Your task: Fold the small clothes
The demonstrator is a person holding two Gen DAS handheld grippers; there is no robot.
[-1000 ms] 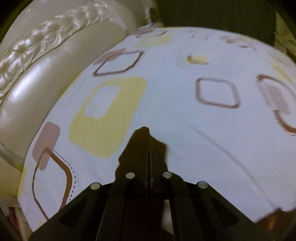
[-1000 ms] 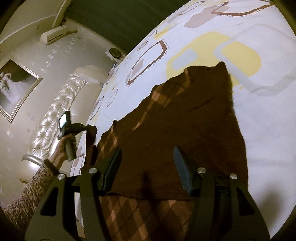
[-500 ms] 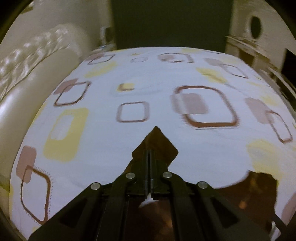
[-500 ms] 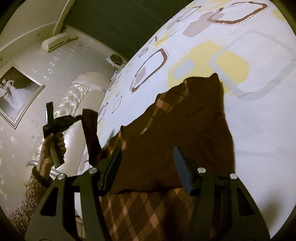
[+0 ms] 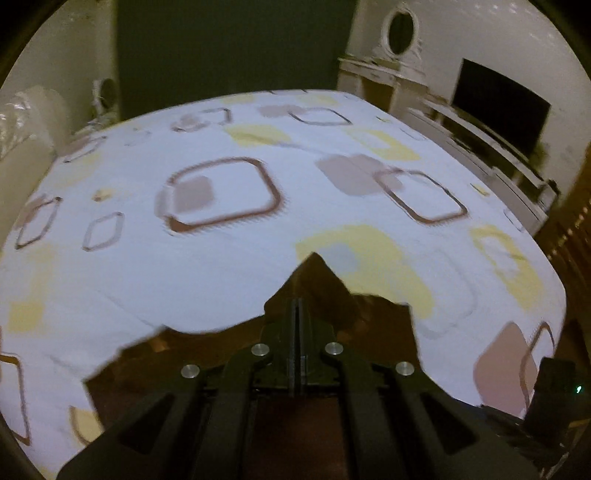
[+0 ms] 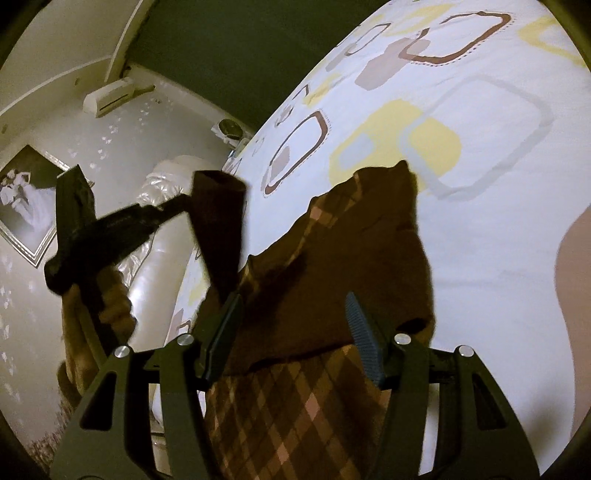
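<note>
A dark brown garment with an argyle pattern (image 6: 354,280) lies on the patterned bed sheet (image 6: 480,229). My left gripper (image 5: 297,306) is shut on one corner of the garment (image 5: 314,280) and holds it lifted above the bed. In the right wrist view the left gripper (image 6: 177,208) shows at the left, with the lifted strip of cloth (image 6: 218,221) hanging from it. My right gripper (image 6: 291,314) is open, its jaws wide apart just above the garment, touching nothing.
A cream tufted headboard (image 6: 155,236) runs along the bed's left side. A dresser with an oval mirror (image 5: 399,33) and a dark TV screen (image 5: 498,110) stand beyond the far right of the bed. A framed picture (image 6: 26,210) hangs on the wall.
My left gripper has lifted the garment corner higher and swung it toward the right, over the rest of the garment. My right gripper has stayed open over the cloth.
</note>
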